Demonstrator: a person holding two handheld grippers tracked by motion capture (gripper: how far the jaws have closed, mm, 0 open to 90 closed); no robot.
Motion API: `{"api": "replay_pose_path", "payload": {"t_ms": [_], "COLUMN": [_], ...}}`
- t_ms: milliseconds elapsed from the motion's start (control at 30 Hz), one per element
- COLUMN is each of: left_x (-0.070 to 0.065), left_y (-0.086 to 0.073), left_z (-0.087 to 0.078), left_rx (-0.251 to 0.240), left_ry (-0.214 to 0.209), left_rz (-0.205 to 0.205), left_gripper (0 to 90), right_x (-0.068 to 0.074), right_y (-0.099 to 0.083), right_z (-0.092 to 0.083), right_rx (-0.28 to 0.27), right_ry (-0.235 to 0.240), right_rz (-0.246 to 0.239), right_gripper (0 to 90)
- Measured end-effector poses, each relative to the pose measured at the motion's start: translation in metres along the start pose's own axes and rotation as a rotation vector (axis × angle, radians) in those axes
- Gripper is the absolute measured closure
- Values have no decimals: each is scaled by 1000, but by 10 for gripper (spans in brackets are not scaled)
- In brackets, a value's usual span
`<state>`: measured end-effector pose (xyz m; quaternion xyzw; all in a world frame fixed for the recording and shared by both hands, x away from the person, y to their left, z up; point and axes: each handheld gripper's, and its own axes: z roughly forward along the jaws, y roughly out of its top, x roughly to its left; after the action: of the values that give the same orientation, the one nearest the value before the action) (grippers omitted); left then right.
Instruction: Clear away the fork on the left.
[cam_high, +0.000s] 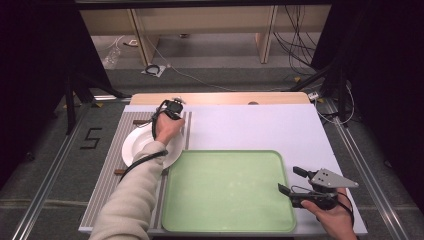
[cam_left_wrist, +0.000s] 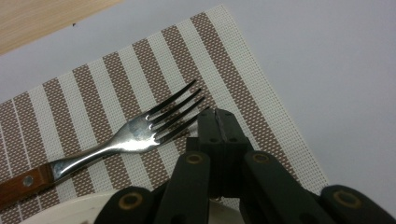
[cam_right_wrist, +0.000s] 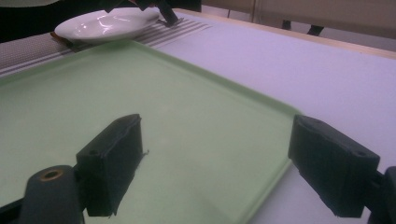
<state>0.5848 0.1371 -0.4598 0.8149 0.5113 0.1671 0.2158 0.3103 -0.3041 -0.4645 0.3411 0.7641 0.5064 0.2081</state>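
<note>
Jaws of the left gripper (cam_left_wrist: 218, 116) are pressed together with nothing between them, their tips just beside the lowest tine of the steel fork with a brown wooden handle (cam_left_wrist: 116, 140); whether they touch the tine cannot be told. Fork lies flat on the brown-and-cream striped woven placemat (cam_left_wrist: 243, 84), tines toward the mat's far corner, handle running off toward the frame's left edge. Rim of the round white ceramic plate (cam_high: 134, 145) sits just below the fork in the left gripper view; in the high view the plate rests on the mat under the person's left hand (cam_high: 167, 129). Nothing can be made out on the part of the plate that shows.

Jaws of the right gripper (cam_right_wrist: 215, 168) are spread wide, nothing between them, held over the near right corner of the pale green rectangular plastic tray (cam_high: 225, 190). Tray holds nothing. Plate overlaps the tray's far left corner.

Bench (cam_high: 260, 125) has a white top with a pale wooden strip along its far edge. Beyond it: grey carpet floor with loose cables (cam_high: 200, 80).
</note>
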Motion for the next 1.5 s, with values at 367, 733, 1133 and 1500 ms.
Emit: {"api": "replay_pose_path", "payload": {"t_ms": [367,733,1133,1500], "left_x": [4,5,11,12], "left_y": [0,5,12,19], "left_z": [8,14,18,23], "left_rx": [34,57,67,65], "left_ry": [12,23,34,48], "left_rz": [-10,-12,-22,-17], "left_gripper": [897,898,898,898], "right_x": [0,0,0,0], "right_y": [0,0,-1,-1], "right_z": [0,0,0,0], "right_rx": [1,3,3,6], "right_ry": [0,-1,-4,-4], "right_rz": [0,-2,1,1], "right_gripper": [187,186,187,187]}}
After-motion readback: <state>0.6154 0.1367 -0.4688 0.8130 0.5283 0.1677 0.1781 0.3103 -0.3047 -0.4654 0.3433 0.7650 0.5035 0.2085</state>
